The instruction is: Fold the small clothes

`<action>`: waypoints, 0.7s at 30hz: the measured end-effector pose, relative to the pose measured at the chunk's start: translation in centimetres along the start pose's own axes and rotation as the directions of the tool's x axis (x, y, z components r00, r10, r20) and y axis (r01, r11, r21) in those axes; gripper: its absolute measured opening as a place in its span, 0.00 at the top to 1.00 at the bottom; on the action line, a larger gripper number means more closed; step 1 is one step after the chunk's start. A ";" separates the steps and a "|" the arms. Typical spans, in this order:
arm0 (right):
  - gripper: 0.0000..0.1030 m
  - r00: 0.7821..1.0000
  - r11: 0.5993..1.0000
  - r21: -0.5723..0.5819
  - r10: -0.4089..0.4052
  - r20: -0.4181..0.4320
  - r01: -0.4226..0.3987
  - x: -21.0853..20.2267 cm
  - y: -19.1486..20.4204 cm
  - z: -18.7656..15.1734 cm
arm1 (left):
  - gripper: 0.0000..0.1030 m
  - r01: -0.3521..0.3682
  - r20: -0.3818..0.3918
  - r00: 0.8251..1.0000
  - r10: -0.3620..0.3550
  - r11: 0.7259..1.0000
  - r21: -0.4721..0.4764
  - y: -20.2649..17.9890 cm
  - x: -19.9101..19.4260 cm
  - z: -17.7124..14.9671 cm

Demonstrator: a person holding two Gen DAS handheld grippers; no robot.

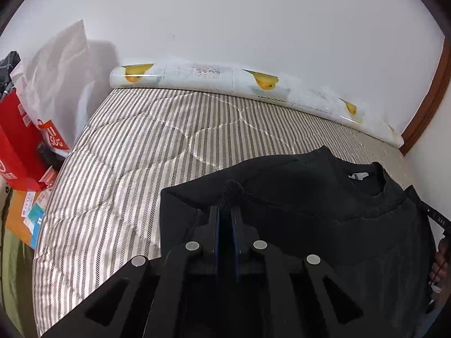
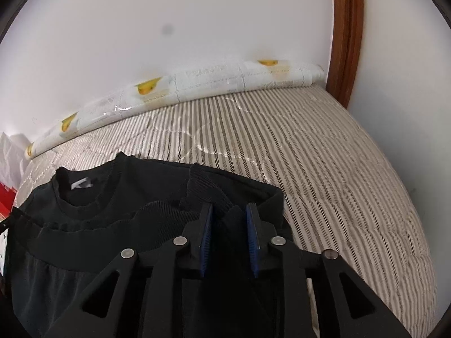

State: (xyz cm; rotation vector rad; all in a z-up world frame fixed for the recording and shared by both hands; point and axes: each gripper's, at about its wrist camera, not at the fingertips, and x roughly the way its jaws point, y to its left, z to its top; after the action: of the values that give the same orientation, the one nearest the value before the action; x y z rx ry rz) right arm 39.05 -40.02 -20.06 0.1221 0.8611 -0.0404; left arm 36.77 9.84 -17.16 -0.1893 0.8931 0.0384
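Note:
A black sweater (image 1: 324, 205) lies on the striped mattress (image 1: 135, 152), its neckline with a white label toward the wall. Its ribbed hem is folded up over the body. My left gripper (image 1: 228, 208) is shut on the ribbed hem at the sweater's left side. In the right wrist view the sweater (image 2: 118, 197) fills the lower left. My right gripper (image 2: 229, 211) is open, its blue pads either side of the ribbed hem at the sweater's right side, not closed on it.
A rolled white sheet with yellow fruit print (image 1: 225, 81) lies along the wall at the mattress's far edge. Red bags and a white plastic bag (image 1: 50, 64) stand left of the bed. A brown wooden frame (image 2: 344, 36) rises at the right corner.

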 end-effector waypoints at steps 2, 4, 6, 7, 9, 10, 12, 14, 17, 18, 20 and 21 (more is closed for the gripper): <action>0.74 1.000 1.000 -0.024 -0.003 0.008 0.004 -1.4 0.9 -0.4 | 0.89 -0.009 0.003 1.000 0.009 1.000 0.005 0.1 -0.8 -0.2; 0.69 1.000 0.999 -0.054 0.004 0.014 -0.004 -2.9 2.0 -1.0 | 0.85 -0.019 0.012 1.000 0.019 1.000 0.009 0.3 -1.8 -0.5; 0.65 1.000 0.996 -0.086 0.015 0.025 -0.013 -4.7 3.8 -1.9 | 0.79 -0.015 0.021 1.000 0.015 1.000 0.004 0.5 -3.3 -1.2; 0.63 0.999 0.995 -0.099 0.022 0.026 -0.019 -5.4 4.7 -2.3 | 0.73 -0.013 0.029 1.000 0.013 1.000 -0.001 0.7 -4.0 -1.5; 0.63 0.999 0.991 -0.122 0.049 0.018 -0.047 -6.6 6.7 -3.6 | 0.61 -0.001 0.045 0.999 0.002 1.000 -0.009 1.0 -5.5 -2.4; 0.63 0.998 0.989 -0.131 0.067 0.014 -0.064 -7.1 7.6 -4.2 | 0.52 0.005 0.050 0.999 -0.004 1.000 -0.012 1.2 -6.0 -2.6; 0.63 0.995 0.984 -0.149 0.103 -0.003 -0.102 -7.8 9.7 -5.7 | 0.46 0.023 0.068 0.997 -0.021 1.000 -0.022 1.7 -7.8 -3.8; 0.63 0.992 0.978 -0.164 0.128 -0.016 -0.129 -8.3 11.5 -7.0 | 0.46 0.028 0.072 0.997 -0.027 0.999 -0.024 2.0 -9.1 -4.9; 0.63 0.989 0.970 -0.195 0.148 -0.019 -0.149 -9.1 14.1 -8.7 | 0.45 0.042 0.068 0.997 -0.040 0.998 -0.036 2.7 -10.7 -7.2; 0.63 0.988 0.966 -0.209 0.151 -0.022 -0.152 -9.4 15.1 -9.3 | 0.45 0.049 0.063 0.997 -0.046 0.998 -0.042 3.1 -11.2 -8.2; 0.63 0.988 0.963 -0.224 0.150 -0.028 -0.153 -9.7 16.3 -10.2 | 0.45 0.058 0.055 0.997 -0.054 0.996 -0.062 4.0 -12.0 -10.0; 0.63 0.988 0.961 -0.231 0.151 -0.031 -0.154 -9.7 17.0 -10.7 | 0.45 0.066 0.048 0.997 -0.062 0.995 -0.076 4.6 -12.3 -11.1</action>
State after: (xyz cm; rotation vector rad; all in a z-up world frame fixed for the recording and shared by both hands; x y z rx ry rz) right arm 26.06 -21.99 -18.07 -0.0325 0.8613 0.2060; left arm 20.00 12.93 -15.09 -0.2884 0.8405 0.0175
